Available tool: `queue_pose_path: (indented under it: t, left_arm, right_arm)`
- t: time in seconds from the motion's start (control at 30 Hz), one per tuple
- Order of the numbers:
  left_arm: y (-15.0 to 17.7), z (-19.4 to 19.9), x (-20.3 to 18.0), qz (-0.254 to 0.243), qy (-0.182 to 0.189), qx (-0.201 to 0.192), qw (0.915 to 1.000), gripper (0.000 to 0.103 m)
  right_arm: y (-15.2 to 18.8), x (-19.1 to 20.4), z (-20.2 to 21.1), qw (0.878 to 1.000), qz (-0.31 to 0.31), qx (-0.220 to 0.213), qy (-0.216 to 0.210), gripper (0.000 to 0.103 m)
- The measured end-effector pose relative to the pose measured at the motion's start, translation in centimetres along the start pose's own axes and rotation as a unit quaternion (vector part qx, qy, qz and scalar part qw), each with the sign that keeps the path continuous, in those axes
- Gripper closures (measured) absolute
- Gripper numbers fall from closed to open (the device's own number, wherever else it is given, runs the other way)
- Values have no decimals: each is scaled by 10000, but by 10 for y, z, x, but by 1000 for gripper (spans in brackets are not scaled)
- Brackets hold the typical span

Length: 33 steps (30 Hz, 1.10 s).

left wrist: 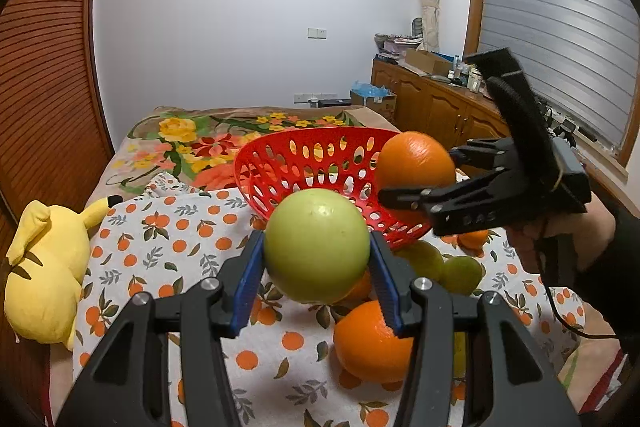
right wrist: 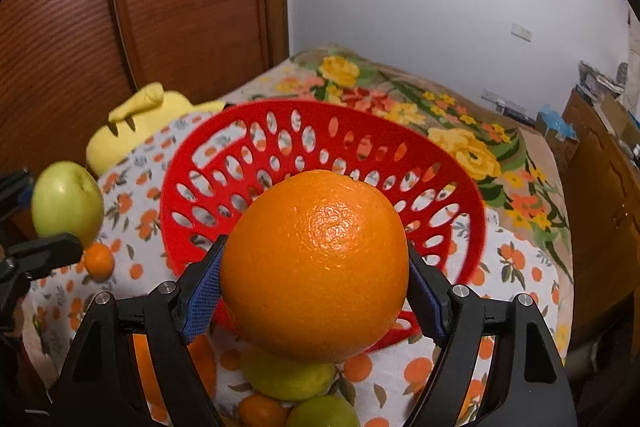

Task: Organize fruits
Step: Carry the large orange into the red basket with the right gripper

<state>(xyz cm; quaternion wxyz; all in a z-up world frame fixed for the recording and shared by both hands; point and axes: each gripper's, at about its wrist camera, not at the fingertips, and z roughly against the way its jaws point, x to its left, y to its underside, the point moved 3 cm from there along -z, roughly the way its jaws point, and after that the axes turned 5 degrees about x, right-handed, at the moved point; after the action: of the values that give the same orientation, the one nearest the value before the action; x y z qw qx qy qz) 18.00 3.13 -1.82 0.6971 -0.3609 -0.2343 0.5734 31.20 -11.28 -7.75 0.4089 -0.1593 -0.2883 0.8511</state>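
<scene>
Both of the 2 tongs are loaded: the left gripper [left wrist: 317, 259] clamps a smooth green apple [left wrist: 316, 245], the right gripper [right wrist: 314, 279] a large dimpled orange [right wrist: 316, 263]. Each fruit hangs in front of the perforated red plastic basket [right wrist: 448, 163] on the orange-print cloth [left wrist: 168, 239]. Best to carry each over the rim, lower it, then ease the jaws apart. The right gripper reaches in sideways, level; the left points forward, slightly lower. Loose fruit lies below.
</scene>
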Motion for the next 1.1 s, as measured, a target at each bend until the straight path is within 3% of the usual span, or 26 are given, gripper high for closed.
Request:
queue_pose_path:
  t: [0.43, 0.73, 1.1]
  left_arm:
    - [-6, -9, 14, 107, -10, 10, 9999, 53]
    - [-9, -13, 18, 115, -12, -1, 9999, 53]
    - [-10, -14, 19, 123, -10, -5, 9999, 53]
  right_arm:
    - [1, 5, -43, 9961, 400, 781, 125, 20]
    - [-2, 8, -59, 9924, 579, 1056, 245, 20]
    - [-8, 1, -72, 9912, 341, 1281, -54, 20]
